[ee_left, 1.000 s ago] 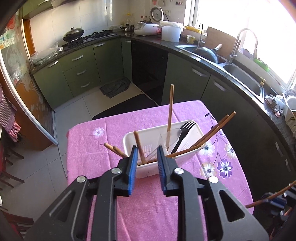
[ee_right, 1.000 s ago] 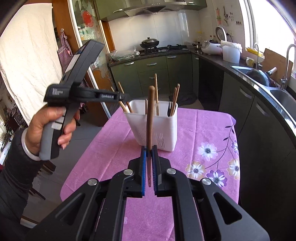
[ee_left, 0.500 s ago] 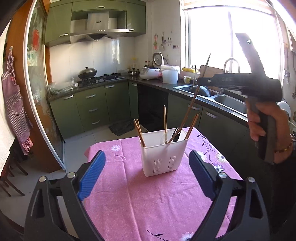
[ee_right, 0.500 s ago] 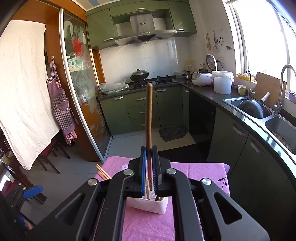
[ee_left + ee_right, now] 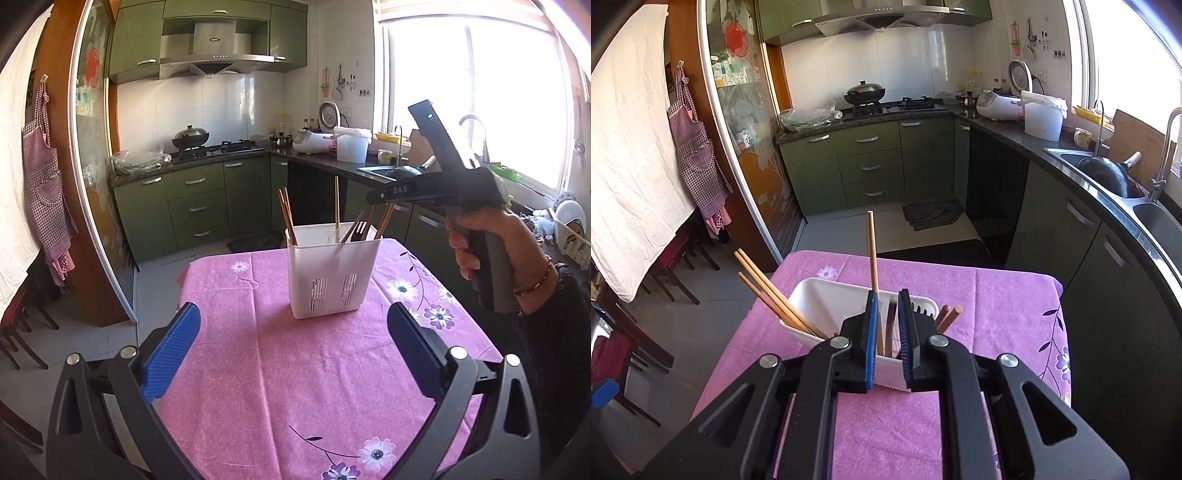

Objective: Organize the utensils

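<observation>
Centre frame, the white slotted plastic utensil caddy [image 5: 334,271] stands on the pink floral tablecloth [image 5: 295,369], wooden chopsticks [image 5: 286,216] and a black plastic fork [image 5: 361,230] poking out. The left gripper [image 5: 293,349] gapes wide, empty. The right gripper [image 5: 887,334], lettered "D.A.S" in the left view, has just been parting; a dark wooden stick [image 5: 890,330] stands loose between its blue pads [image 5: 871,332].

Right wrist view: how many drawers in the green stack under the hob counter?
3, stacked in one column: top drawer, middle drawer, bottom drawer. None look hidden.
</observation>
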`<state>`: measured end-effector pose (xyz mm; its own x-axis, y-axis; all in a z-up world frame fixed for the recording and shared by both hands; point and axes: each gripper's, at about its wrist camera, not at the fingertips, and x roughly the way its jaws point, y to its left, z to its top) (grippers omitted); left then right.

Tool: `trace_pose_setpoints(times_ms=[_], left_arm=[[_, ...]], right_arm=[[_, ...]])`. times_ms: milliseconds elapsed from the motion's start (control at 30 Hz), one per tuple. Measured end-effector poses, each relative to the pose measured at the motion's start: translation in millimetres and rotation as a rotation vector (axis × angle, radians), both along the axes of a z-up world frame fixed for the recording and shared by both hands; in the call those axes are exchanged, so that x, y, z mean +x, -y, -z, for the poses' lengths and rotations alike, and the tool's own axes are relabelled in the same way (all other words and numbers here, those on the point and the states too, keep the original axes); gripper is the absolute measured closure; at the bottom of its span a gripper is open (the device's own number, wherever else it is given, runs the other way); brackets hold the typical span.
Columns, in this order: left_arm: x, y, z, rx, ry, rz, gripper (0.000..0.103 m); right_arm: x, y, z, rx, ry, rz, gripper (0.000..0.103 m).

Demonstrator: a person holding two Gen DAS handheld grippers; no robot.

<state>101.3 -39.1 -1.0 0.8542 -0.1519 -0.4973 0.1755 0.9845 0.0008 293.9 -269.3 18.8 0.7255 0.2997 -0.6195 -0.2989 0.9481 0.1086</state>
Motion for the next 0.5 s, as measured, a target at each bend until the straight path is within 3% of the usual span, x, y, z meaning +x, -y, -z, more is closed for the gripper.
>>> trace_pose_setpoints(times_ms=[133, 233, 300, 500], left_arm=[[2.4, -4.4, 8.4, -0.032, -0.02, 0.003, 0.007], [4.8, -6.4, 19.1, -0.058, -0.045, 0.003, 0.007], [6.5, -6.0, 28.8, -0.054, -0.063, -0.002, 0.007], [-6.2, -8.9, 54.6, -0.031, -0.071, -0.017, 0.007]], right_arm=[[-47.5, 10.8, -12.1, 0.045, 0.066, -0.033, 0.086], [-96.2, 28.9, -10.2, 0.082, 0.115, -0.037, 0.072], [-127.3, 40.7, 5.7, 0.082, 0.134, -0.016, 0.057], [-206.8, 65.4, 70.1, 0.063, 0.141, 0.029, 0.031]])
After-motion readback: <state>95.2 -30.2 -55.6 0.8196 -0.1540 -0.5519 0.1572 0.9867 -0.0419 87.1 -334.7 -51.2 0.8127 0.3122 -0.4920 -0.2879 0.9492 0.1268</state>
